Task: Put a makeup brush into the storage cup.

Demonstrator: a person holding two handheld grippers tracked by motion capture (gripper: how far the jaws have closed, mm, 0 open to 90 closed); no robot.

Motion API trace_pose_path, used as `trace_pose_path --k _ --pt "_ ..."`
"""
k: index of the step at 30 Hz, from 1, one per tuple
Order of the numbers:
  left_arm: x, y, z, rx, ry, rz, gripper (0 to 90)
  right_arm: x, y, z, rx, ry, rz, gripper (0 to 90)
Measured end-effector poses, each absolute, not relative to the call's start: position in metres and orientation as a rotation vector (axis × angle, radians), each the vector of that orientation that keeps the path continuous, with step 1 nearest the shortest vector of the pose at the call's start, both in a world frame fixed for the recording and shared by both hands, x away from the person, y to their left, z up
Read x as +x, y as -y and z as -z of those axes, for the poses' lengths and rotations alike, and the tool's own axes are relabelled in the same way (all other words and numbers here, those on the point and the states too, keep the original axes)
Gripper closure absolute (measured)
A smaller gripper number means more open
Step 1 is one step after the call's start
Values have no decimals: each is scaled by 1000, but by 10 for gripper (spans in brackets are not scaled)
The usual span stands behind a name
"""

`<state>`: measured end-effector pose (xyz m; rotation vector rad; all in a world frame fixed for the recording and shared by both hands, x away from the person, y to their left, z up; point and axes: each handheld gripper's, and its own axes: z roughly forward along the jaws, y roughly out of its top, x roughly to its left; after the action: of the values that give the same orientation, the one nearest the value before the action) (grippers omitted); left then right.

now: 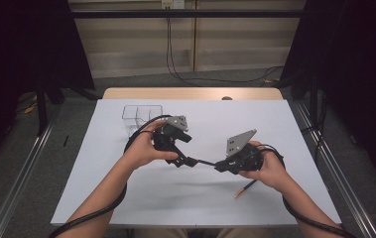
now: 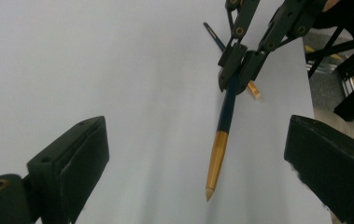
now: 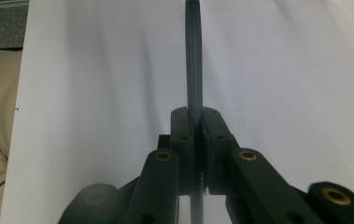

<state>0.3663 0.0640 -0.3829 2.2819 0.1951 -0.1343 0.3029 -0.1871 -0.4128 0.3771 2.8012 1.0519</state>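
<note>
High view, left gripper [image 1: 189, 161] and right gripper [image 1: 220, 167] facing each other above the white counter [image 1: 101, 168], clear bin [image 1: 141, 113] behind, left gripper view, jaws spread wide, gold-tipped dark pen [image 2: 221, 140] ahead, right gripper view, jaws pinching the pen [image 3: 194, 65].

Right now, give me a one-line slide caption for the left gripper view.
Open left gripper facing the right gripper, which is shut on a dark pen whose gold end points toward the camera above the white table.

Lab: curtained rig [image 1: 22, 49], white table [image 1: 126, 198]
</note>
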Motion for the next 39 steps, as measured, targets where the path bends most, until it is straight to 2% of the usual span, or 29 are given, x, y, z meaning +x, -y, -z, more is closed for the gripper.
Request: trace_pose_path --k 24,39 --pt "358 -81 400 1936 -241 114 59 301 191 411 387 -2745 -1150 849" --pt "358 -91 405 1886 -258 93 38 301 190 409 431 -2652 -1261 849"
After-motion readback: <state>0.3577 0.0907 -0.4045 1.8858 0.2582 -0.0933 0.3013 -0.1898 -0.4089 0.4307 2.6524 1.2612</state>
